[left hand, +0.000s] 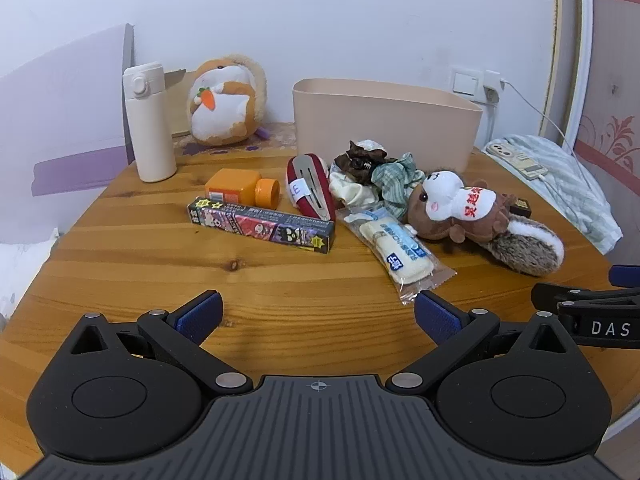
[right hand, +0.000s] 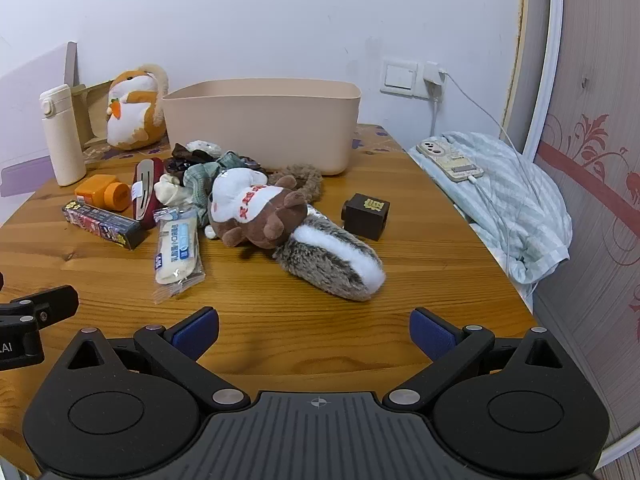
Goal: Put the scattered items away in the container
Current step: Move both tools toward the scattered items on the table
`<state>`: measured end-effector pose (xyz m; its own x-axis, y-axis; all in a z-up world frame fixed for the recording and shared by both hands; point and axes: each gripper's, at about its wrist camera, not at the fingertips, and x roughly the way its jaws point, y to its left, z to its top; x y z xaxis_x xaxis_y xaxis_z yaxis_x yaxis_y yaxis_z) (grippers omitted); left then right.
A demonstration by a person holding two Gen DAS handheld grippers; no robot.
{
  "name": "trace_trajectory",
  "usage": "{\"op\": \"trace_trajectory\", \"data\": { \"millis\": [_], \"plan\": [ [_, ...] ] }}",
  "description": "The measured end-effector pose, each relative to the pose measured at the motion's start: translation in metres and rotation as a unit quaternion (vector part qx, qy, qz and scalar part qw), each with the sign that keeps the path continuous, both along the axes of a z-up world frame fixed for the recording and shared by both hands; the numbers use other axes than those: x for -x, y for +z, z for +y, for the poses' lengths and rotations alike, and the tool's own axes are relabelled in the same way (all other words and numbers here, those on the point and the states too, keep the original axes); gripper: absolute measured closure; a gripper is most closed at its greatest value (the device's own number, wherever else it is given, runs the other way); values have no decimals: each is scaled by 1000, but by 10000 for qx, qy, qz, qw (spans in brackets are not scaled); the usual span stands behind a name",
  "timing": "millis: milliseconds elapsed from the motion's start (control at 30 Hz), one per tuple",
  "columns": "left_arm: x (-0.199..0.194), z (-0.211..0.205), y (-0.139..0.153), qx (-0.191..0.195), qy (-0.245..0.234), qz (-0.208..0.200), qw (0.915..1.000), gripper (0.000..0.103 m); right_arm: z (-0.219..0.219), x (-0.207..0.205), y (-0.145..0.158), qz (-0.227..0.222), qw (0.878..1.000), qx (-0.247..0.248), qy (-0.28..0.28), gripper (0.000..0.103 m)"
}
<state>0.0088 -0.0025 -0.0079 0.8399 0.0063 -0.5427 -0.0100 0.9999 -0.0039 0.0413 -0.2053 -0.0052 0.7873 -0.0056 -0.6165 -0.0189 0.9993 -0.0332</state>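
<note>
A beige plastic container (left hand: 384,120) (right hand: 264,120) stands at the back of the wooden table. In front of it lie an orange bottle (left hand: 242,190) (right hand: 104,194), a dark printed box (left hand: 262,226) (right hand: 102,224), a red hair clip (left hand: 312,190) (right hand: 146,194), scrunchies (left hand: 376,176) (right hand: 196,172), a wrapped snack (left hand: 396,246) (right hand: 176,248), a squirrel plush (left hand: 472,216) (right hand: 280,220) and a dark cube (right hand: 366,216). My left gripper (left hand: 318,314) is open and empty near the front edge. My right gripper (right hand: 314,330) is open and empty too.
A cream flask (left hand: 148,124) (right hand: 62,136) and a hamster plush (left hand: 226,100) (right hand: 136,108) stand at the back left. A phone on a charging cable (right hand: 452,160) lies on striped bedding (right hand: 516,200) to the right. The wooden table (left hand: 160,272) has a rounded edge.
</note>
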Motion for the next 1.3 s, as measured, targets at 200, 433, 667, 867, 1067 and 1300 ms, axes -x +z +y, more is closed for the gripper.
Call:
{"op": "trace_trajectory", "data": {
  "millis": [200,433,667,867,1067,1300],
  "plan": [
    [-16,2,4,52,-142,-76,9999,0,-2,-11,2,-84,9999,46,42,0],
    [-36,9,0,-26,-91,-2,10000,0,-4,-26,2,-122,9996,135,222,0],
    [-50,17,-7,98,-86,138,9998,0,-5,-41,-1,-102,9992,36,391,0],
    [-61,24,-7,163,-32,129,9998,0,0,-52,-1,-113,9988,75,469,1],
    [-75,31,-6,84,22,132,9999,0,14,-65,3,-212,9965,391,702,4],
    [-100,38,-6,-9,173,202,9996,0,34,-87,-1,-79,9896,969,1058,11]
  ]
}}
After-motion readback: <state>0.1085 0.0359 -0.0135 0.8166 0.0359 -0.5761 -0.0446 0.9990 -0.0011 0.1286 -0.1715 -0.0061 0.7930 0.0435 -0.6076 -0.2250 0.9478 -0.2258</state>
